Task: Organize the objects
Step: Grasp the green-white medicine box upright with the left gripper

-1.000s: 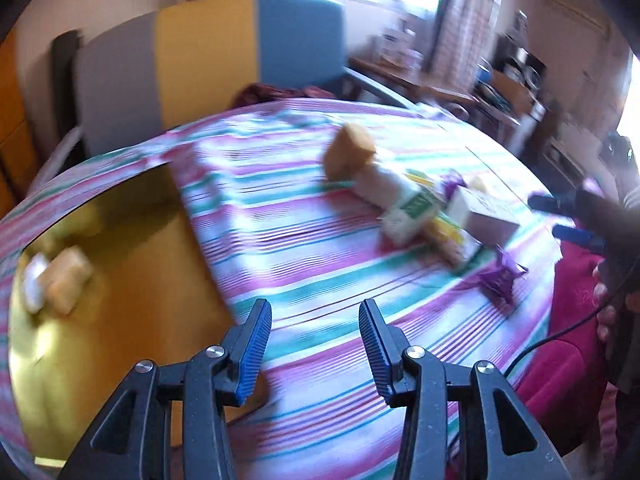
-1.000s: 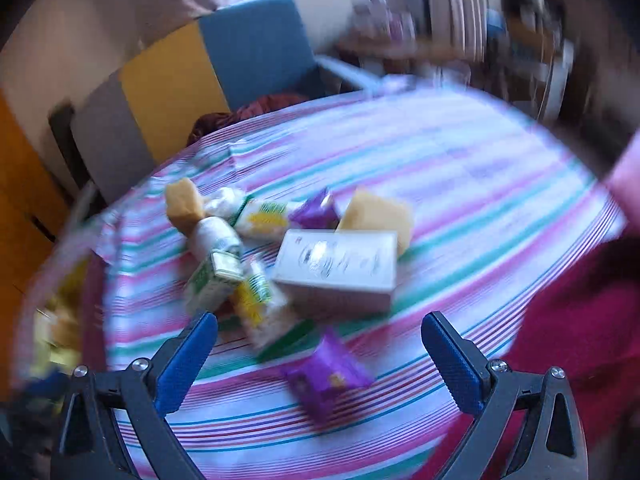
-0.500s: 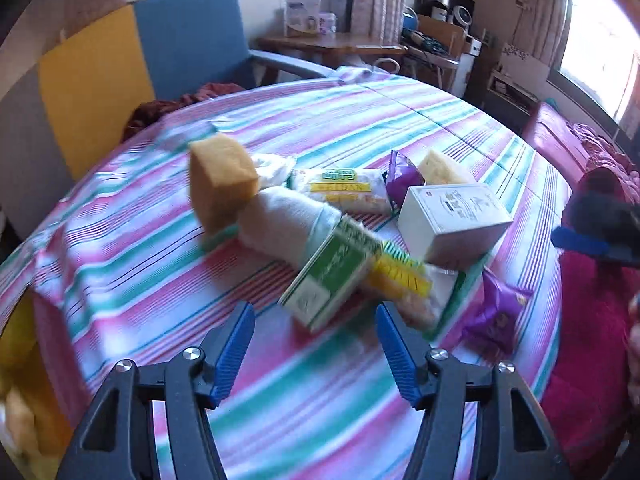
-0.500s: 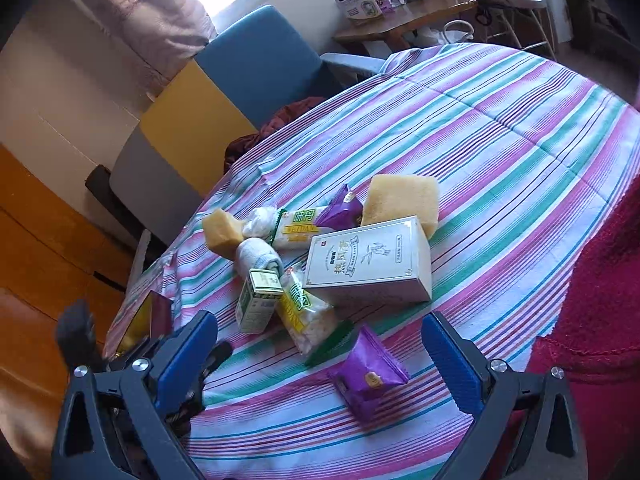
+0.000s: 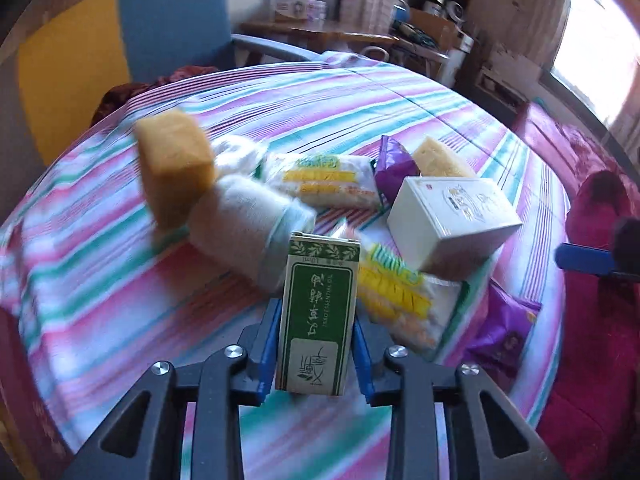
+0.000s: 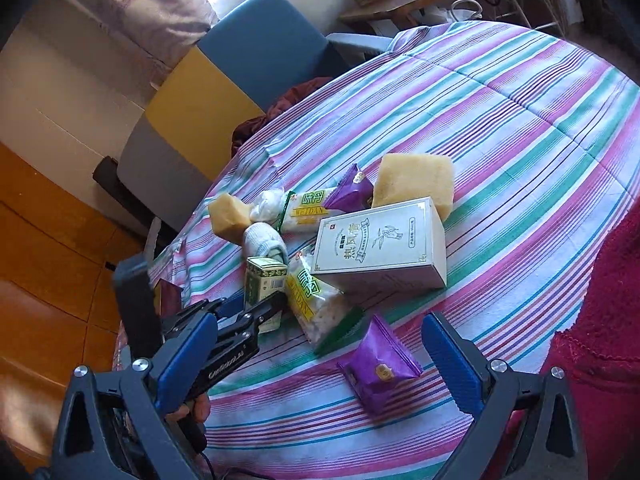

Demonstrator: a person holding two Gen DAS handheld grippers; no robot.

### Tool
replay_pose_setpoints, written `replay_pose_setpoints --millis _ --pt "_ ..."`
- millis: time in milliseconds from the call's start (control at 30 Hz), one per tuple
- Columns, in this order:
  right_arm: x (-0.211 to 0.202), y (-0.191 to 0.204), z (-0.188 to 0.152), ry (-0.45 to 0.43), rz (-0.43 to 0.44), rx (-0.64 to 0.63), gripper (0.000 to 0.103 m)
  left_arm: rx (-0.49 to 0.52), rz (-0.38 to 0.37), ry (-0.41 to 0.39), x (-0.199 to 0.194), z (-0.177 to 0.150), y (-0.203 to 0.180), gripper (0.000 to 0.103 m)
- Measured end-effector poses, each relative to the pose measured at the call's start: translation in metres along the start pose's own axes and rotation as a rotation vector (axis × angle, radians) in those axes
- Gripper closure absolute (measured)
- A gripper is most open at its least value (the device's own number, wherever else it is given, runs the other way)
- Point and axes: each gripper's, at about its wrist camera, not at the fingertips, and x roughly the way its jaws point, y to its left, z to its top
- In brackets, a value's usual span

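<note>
The left tool (image 5: pixel 316 354) clamps a small green box (image 5: pixel 318 316) at the near edge of a pile on the striped table (image 5: pixel 100 300). The right tool (image 6: pixel 320 356) hovers wide open, empty, above a purple packet (image 6: pixel 378 370). A white box (image 6: pixel 382 246) lies just beyond.

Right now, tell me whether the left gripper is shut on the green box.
Shut: left gripper has both blue pads pressed against the green box sides.

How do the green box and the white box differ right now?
The green box is slim and dark green; the white box is broader and pale. The green box sits between the left gripper's fingers; the white box lies ungripped on snack packets. Both bear printed Chinese text.
</note>
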Motion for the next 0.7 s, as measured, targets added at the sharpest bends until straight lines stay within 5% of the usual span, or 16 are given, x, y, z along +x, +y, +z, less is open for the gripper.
replay_pose_setpoints --millis 333,700 --pt "0.018 0.004 0.001 0.111 -0.025 -0.024 0.001 -0.1 0.017 -0.015 -0.055 -0.082 -0.001 0.071" --pt "0.059 0.02 -0.004 0.294 -0.324 -0.126 0.008 -0.163 -0.016 -0.097 -0.096 -0.103 0.006 0.071"
